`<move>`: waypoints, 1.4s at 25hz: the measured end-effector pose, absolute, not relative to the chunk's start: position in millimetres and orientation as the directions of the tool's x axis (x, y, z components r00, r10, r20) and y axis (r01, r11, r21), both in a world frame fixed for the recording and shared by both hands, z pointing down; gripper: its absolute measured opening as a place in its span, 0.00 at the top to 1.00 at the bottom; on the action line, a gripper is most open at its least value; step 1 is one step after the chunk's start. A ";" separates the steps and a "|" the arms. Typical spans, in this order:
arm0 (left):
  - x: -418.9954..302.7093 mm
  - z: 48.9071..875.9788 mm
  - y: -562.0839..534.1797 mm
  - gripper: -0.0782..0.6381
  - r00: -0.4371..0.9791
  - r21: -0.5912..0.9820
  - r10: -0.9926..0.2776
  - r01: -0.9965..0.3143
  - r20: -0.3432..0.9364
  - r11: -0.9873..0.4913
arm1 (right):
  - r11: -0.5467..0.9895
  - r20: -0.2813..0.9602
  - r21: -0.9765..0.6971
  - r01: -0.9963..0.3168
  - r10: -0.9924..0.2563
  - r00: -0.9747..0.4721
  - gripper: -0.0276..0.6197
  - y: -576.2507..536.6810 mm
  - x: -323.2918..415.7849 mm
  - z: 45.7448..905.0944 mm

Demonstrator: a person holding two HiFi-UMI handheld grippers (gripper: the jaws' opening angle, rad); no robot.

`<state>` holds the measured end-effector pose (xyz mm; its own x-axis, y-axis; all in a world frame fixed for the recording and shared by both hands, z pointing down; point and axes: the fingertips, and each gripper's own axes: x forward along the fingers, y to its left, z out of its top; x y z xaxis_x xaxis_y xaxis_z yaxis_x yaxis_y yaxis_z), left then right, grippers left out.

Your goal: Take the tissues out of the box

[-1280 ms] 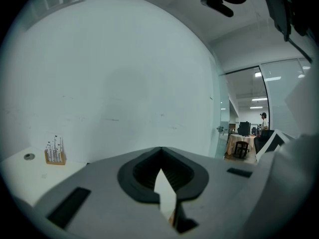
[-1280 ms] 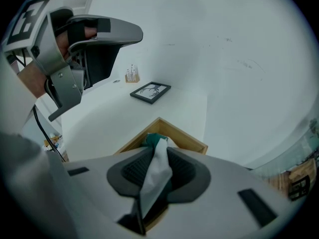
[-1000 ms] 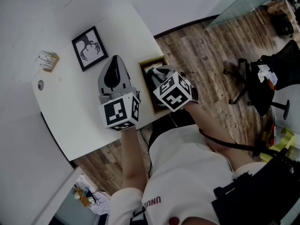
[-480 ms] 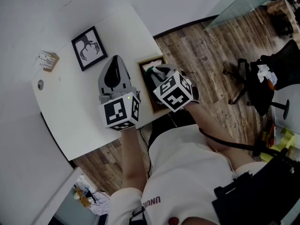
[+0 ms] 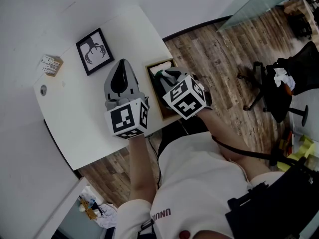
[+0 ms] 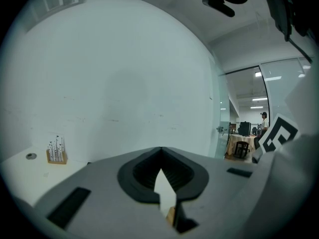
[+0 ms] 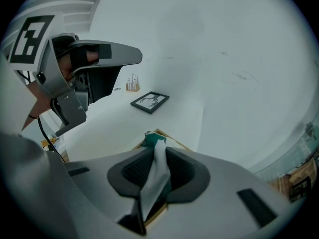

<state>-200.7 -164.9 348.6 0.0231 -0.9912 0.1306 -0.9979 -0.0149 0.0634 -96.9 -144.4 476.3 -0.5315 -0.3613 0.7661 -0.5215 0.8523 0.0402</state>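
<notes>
The tissue box (image 5: 151, 81), with a wooden rim, stands at the right edge of the white table (image 5: 75, 123). My right gripper (image 5: 167, 78) hangs over it, shut on a white tissue (image 7: 157, 176). The tissue runs up between the jaws from the box's green opening (image 7: 151, 139). In the right gripper view the gripper's tips (image 7: 158, 156) meet around the tissue, and the box rim (image 7: 172, 143) shows just beyond. My left gripper (image 5: 123, 63) hovers over the table to the box's left. Its jaws (image 6: 160, 151) are shut with nothing in them.
A black picture frame (image 5: 94, 51) lies flat on the table beyond the left gripper. A small wooden holder (image 5: 51, 63) and a round button (image 5: 43, 89) sit near the far left corner. A white wall backs the table. An office chair (image 5: 279, 83) stands on the wood floor at right.
The right gripper has edged slightly away from me over the box, still gripping the tissue. The left gripper has stayed where it was.
</notes>
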 end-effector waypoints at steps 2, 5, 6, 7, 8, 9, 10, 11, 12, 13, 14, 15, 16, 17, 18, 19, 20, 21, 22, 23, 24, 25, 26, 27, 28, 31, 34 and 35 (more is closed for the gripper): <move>-200.7 348.0 -164.1 0.87 0.022 0.063 -0.991 -0.998 0.129 -0.014 | 0.852 0.762 0.043 -0.522 -0.366 -0.535 0.82 -144.3 -96.9 474.2; -199.8 347.3 -162.2 0.87 0.021 0.062 -0.992 -0.998 0.126 -0.013 | 0.849 0.754 0.047 -0.526 -0.376 -0.538 0.82 -144.5 -95.9 470.4; -199.7 347.2 -162.0 0.87 0.021 0.062 -0.992 -0.998 0.126 -0.013 | 0.848 0.752 0.049 -0.527 -0.379 -0.540 0.82 -145.0 -95.8 469.1; -199.7 347.1 -161.9 0.87 0.021 0.063 -0.992 -0.998 0.126 -0.013 | 0.848 0.750 0.050 -0.528 -0.381 -0.541 0.82 -145.4 -96.0 468.0; -199.7 347.1 -161.8 0.87 0.021 0.063 -0.992 -0.998 0.126 -0.013 | 0.847 0.748 0.051 -0.529 -0.383 -0.542 0.82 -145.8 -96.2 466.9; -199.7 347.0 -161.5 0.87 0.021 0.063 -0.992 -0.998 0.125 -0.013 | 0.847 0.746 0.052 -0.530 -0.386 -0.543 0.82 -146.0 -96.3 465.9; -199.5 346.8 -161.3 0.87 0.021 0.062 -0.992 -0.998 0.124 -0.014 | 0.846 0.744 0.053 -0.531 -0.388 -0.545 0.82 -146.3 -96.2 464.9; -199.4 346.7 -161.1 0.87 0.021 0.062 -0.992 -0.998 0.123 -0.014 | 0.846 0.742 0.054 -0.531 -0.390 -0.546 0.82 -146.6 -96.1 463.9; -199.5 346.5 -160.9 0.87 0.020 0.062 -0.992 -0.998 0.122 -0.013 | 0.845 0.740 0.055 -0.531 -0.392 -0.547 0.82 -146.9 -96.1 462.8; -199.7 346.5 -160.6 0.87 0.020 0.062 -0.992 -0.998 0.121 -0.012 | 0.845 0.738 0.056 -0.532 -0.394 -0.548 0.82 -147.2 -96.2 461.7; -199.9 346.4 -160.3 0.87 0.018 0.062 -0.992 -0.998 0.121 -0.011 | 0.845 0.736 0.057 -0.531 -0.395 -0.549 0.82 -147.4 -96.3 460.6; -200.1 346.2 -159.9 0.87 0.018 0.062 -0.993 -0.998 0.121 -0.010 | 0.845 0.735 0.057 -0.531 -0.396 -0.551 0.82 -147.4 -96.4 459.5; -200.3 346.0 -159.7 0.87 0.017 0.061 -0.993 -0.998 0.121 -0.009 | 0.845 0.734 0.057 -0.532 -0.397 -0.552 0.82 -147.5 -96.6 458.5; -200.5 345.8 -159.4 0.87 0.016 0.060 -0.993 -0.998 0.121 -0.009 | 0.845 0.732 0.058 -0.532 -0.398 -0.552 0.82 -147.6 -96.8 457.5; -200.7 345.6 -159.2 0.87 0.015 0.059 -0.993 -0.998 0.121 -0.008 | 0.844 0.731 0.059 -0.532 -0.400 -0.553 0.82 -147.9 -96.9 456.4; -201.0 345.5 -158.9 0.87 0.014 0.059 -0.993 -0.998 0.120 -0.007 | 0.844 0.729 0.060 -0.533 -0.402 -0.555 0.82 -148.2 -97.0 455.4; -201.3 345.5 -158.5 0.87 0.013 0.059 -0.993 -0.998 0.120 -0.006 | 0.843 0.726 0.062 -0.534 -0.405 -0.556 0.82 -148.5 -97.0 454.4; -201.7 345.5 -158.0 0.87 0.012 0.059 -0.993 -0.998 0.119 -0.005 | 0.843 0.724 0.063 -0.534 -0.407 -0.558 0.82 -148.7 -97.2 453.4; -202.1 345.5 -157.4 0.87 0.011 0.060 -0.993 -0.998 0.119 -0.004 | 0.843 0.721 0.063 -0.534 -0.408 -0.560 0.82 -148.9 -97.5 452.3; -202.3 345.3 -156.8 0.87 0.011 0.060 -0.993 -0.998 0.118 -0.004 | 0.843 0.719 0.063 -0.534 -0.409 -0.562 0.82 -149.1 -97.7 451.2; -202.5 345.0 -156.4 0.87 0.010 0.060 -0.993 -0.998 0.118 -0.003 | 0.843 0.716 0.062 -0.534 -0.410 -0.564 0.82 -149.4 -97.8 450.1; -202.6 344.8 -156.0 0.87 0.009 0.060 -0.993 -0.998 0.117 -0.002 | 0.843 0.714 0.061 -0.535 -0.411 -0.566 0.82 -149.8 -98.0 449.1; -202.7 344.6 -155.7 0.87 0.008 0.059 -0.993 -0.998 0.117 -0.001 | 0.842 0.712 0.061 -0.536 -0.413 -0.567 0.82 -150.2 -98.0 448.1; -202.9 344.5 -155.2 0.87 0.007 0.059 -0.993 -0.998 0.117 0.000 | 0.841 0.711 0.062 -0.537 -0.415 -0.568 0.82 -150.6 -98.1 447.1; -203.1 344.4 -154.7 0.87 0.005 0.058 -0.993 -0.998 0.117 0.001 | 0.841 0.709 0.065 -0.537 -0.418 -0.568 0.82 -151.1 -98.1 445.9; -204.1 344.7 -153.6 0.87 0.002 0.058 -0.993 -0.998 0.118 0.005 | 0.839 0.703 0.073 -0.539 -0.427 -0.569 0.82 -153.2 -97.7 442.2; -204.3 344.8 -152.9 0.87 -0.001 0.058 -0.993 -0.998 0.117 0.008 | 0.837 0.696 0.077 -0.542 -0.434 -0.571 0.82 -155.1 -97.0 438.6; -204.2 344.7 -152.8 0.87 -0.001 0.057 -0.993 -0.998 0.117 0.008 | 0.836 0.694 0.079 -0.543 -0.437 -0.572 0.82 -155.6 -96.8 437.3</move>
<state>-204.2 -152.8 344.7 -0.0012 -0.9931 0.1170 -0.9983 0.0080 0.0574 -96.8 -155.6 437.3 -0.5723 -0.4366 0.6941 -0.5425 0.8363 0.0787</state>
